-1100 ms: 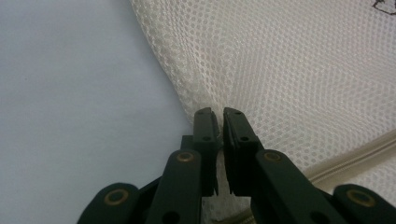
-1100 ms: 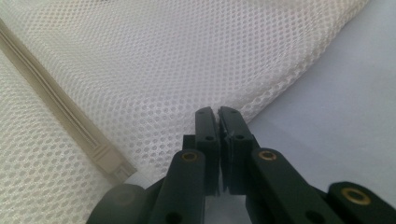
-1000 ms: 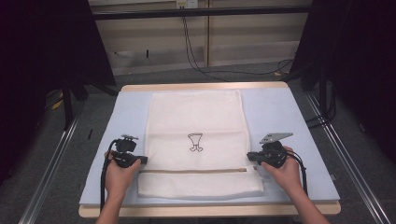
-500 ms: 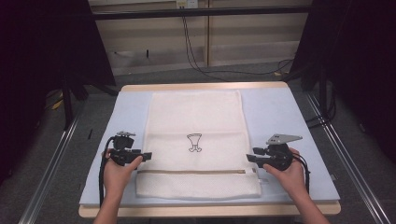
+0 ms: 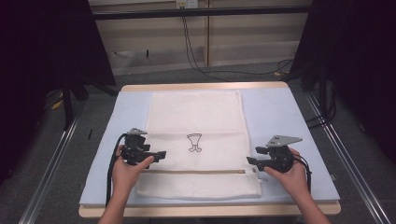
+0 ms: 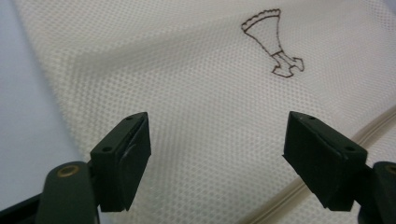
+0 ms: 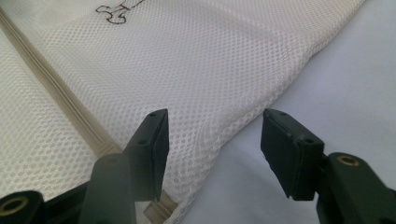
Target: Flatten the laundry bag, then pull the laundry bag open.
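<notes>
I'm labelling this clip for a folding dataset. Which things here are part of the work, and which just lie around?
Part of the work:
- white mesh laundry bag, with zip and small printed motif
- left gripper, jaws just opened, nothing between them
- right gripper, jaws just opened at the bag's edge

Lying about:
- pale blue mat
- black cables on the floor behind

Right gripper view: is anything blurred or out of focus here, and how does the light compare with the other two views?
Right gripper view: the near left finger is soft and smeared, while the mesh bag weave stays crisp. Left gripper view: jaws sharp, bag evenly lit, no glare. High view: table mat bright, the room at both sides falls into deep shadow.
</notes>
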`<state>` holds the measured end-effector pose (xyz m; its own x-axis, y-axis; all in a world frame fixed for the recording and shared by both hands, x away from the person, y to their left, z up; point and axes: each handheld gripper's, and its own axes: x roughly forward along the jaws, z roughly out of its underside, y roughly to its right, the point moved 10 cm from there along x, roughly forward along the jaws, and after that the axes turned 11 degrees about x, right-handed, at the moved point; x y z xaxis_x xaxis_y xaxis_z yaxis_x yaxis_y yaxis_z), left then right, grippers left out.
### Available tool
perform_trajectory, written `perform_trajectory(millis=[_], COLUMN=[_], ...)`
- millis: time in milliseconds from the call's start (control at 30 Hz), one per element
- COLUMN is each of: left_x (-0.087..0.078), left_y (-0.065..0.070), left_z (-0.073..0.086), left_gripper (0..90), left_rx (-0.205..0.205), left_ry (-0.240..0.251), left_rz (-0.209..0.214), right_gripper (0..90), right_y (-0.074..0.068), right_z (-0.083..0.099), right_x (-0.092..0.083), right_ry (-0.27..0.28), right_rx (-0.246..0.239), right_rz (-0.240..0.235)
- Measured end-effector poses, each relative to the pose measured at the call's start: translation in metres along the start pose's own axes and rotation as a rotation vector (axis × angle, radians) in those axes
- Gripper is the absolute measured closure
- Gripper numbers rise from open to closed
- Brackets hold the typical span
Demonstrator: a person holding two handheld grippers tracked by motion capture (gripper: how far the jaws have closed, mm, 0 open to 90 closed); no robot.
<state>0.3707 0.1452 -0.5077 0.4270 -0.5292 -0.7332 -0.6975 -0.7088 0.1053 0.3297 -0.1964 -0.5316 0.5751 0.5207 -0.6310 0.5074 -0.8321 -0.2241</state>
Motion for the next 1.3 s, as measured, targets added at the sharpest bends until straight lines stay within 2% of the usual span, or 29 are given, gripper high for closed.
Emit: perform_trajectory(millis=[33, 67, 167, 300, 367, 433, 467, 667, 767, 867, 1000, 1033, 1133, 1300], left_x=[0.001, 0.003, 0.005, 0.008, 0.009, 0.011, 0.012, 0.019, 0.02, 0.022, 0.024, 0.025, 0.027, 0.032], left_y=[0.003, 0.006, 0.015, 0.028, 0.03, 0.032, 0.035, 0.042, 0.046, 0.05, 0.057, 0.058, 0.062, 0.069], left_z=[-0.001, -0.003, -0.007, -0.011, -0.011, -0.013, -0.013, -0.014, -0.016, -0.017, -0.02, -0.02, -0.021, -0.023], left_gripper=[22.7, 22.6, 22.4, 21.7, 20.9, 20.7, 20.3, 19.8, 19.2, 18.3, 17.2, 17.0, 16.8, 16.0], left_rx=[0.013, 0.006, 0.042, 0.046, 0.06, 0.062, 0.067, 0.088, 0.079, 0.096, 0.09, 0.102, 0.096, 0.113], left_ry=[-0.002, 0.005, 0.0, 0.017, 0.01, 0.016, 0.009, -0.002, 0.007, 0.0, 0.009, 0.002, 0.005, -0.004], left_rz=[0.012, 0.014, 0.037, 0.065, 0.084, 0.081, 0.099, 0.115, 0.124, 0.13, 0.143, 0.148, 0.154, 0.165], right_gripper=[42.1, 42.1, 42.3, 41.6, 40.5, 40.1, 40.1, 40.1, 40.1, 39.6, 39.2, 39.2, 39.2, 39.9], right_y=[-0.001, -0.002, -0.004, -0.005, -0.006, -0.005, -0.004, -0.002, -0.002, -0.002, -0.001, -0.001, 0.0, 0.001], right_z=[0.001, 0.001, -0.001, -0.002, -0.002, -0.002, -0.003, -0.003, -0.001, 0.0, 0.0, -0.001, 0.0, 0.002], right_x=[0.0, 0.0, -0.002, -0.007, -0.009, -0.01, -0.01, -0.008, -0.007, -0.008, -0.01, -0.011, -0.012, -0.014], right_ry=[-0.004, -0.004, 0.012, 0.025, 0.029, 0.028, 0.031, 0.03, 0.024, 0.019, 0.027, 0.031, 0.027, 0.027], right_rx=[-0.004, -0.007, -0.014, -0.012, -0.016, -0.012, -0.012, -0.005, -0.014, -0.013, -0.008, -0.004, -0.007, -0.005], right_rz=[0.001, -0.003, -0.003, -0.007, -0.01, -0.007, -0.006, -0.003, 0.001, -0.004, 0.002, 0.003, 0.002, 0.008])
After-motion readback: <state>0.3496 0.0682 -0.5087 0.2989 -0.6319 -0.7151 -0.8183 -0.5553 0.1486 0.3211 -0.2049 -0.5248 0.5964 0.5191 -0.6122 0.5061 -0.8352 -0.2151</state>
